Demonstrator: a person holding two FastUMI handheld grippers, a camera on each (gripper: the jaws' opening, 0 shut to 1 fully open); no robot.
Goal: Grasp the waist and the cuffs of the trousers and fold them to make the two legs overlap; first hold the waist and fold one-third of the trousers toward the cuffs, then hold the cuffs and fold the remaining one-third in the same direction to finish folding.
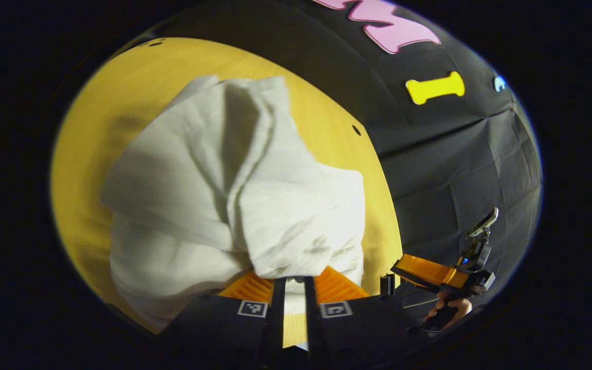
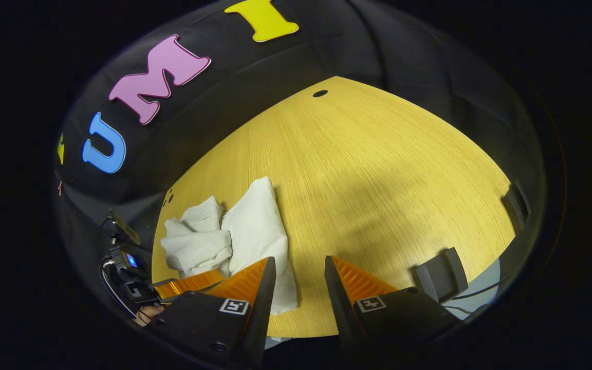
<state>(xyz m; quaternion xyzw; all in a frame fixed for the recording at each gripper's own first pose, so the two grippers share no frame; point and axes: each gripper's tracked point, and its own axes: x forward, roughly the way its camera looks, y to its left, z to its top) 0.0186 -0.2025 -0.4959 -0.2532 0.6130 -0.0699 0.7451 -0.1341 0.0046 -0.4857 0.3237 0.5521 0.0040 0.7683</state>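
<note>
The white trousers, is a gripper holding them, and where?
Yes. The left gripper pinches the white trousers at a bunched edge nearest it; which part of the trousers that is cannot be told. The right gripper is open and holds nothing.

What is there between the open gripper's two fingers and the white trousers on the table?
In the right gripper view, the right gripper stands open with bare wooden table in its gap; the white trousers lie just beside its left finger, nothing between.

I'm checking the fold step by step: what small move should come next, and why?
Probably bring the open right gripper left onto the white trousers and grip an edge, since the left gripper alone pinches the bunched cloth above the table.
</note>
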